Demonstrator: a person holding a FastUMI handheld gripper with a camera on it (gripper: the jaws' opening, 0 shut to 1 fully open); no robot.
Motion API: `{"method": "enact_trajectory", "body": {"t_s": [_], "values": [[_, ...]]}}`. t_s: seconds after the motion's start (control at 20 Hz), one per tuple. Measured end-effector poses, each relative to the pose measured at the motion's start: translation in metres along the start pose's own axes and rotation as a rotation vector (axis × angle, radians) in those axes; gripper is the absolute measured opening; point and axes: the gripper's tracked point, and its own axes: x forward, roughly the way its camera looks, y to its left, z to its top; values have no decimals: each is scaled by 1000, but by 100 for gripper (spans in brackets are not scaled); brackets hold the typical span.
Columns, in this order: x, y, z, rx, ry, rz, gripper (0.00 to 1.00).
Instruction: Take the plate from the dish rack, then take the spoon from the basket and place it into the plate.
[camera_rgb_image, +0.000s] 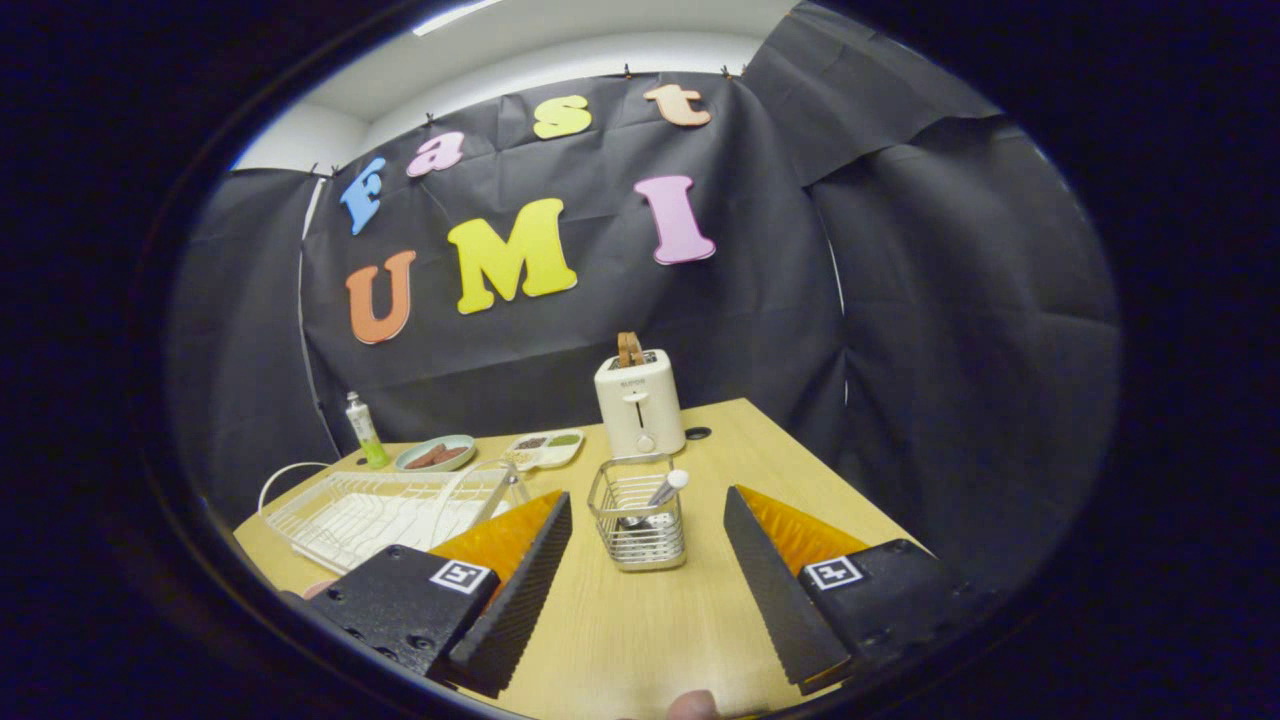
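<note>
Spoon (661, 494): stands in the basket (638, 525), long axis tilted, rounded pale handle end up and leaning toward the toaster side, bowl end down inside the wire. Smooth, light handle; lower part looks metallic.

Basket: small wire-mesh caddy, squarish, shiny metal, upright on the bench (640, 640), just ahead of the tool and between its fingers' line.

Tool (648, 520): fingers spread wide, holding nothing; inner faces ribbed, wedge-shaped.

Dish rack (385, 510): white wire, low and rectangular, lying beside the basket and partly behind one finger. A plate in it cannot be made out.

Toaster (639, 403): cream, boxy, smooth casing, beyond the basket, with a brown slice standing out of its slot.

Oval dish (436, 453): pale rim, brown pieces inside, beyond the rack.

Divided tray (545, 449): white, shallow compartments, beside the oval dish.

Bottle (365, 430): slim, upright, at the bench's far corner.

Bench: light wood-grain top, smooth.
</note>
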Motion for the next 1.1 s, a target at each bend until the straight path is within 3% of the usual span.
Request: {"method": "enact_trajectory", "body": {"t_s": [0.15,0.35,0.55,0.7,0.85,1.1], "values": [[38,-9,1,3,12,-35,92],[61,-10,-2,19,18,-22,78],[77,-8,-5,34,21,-7,53],[81,-8,-6,37,33,3,29],[81,-5,1,29,58,48,22],[72,1,22,-48,51,37,11]]}}
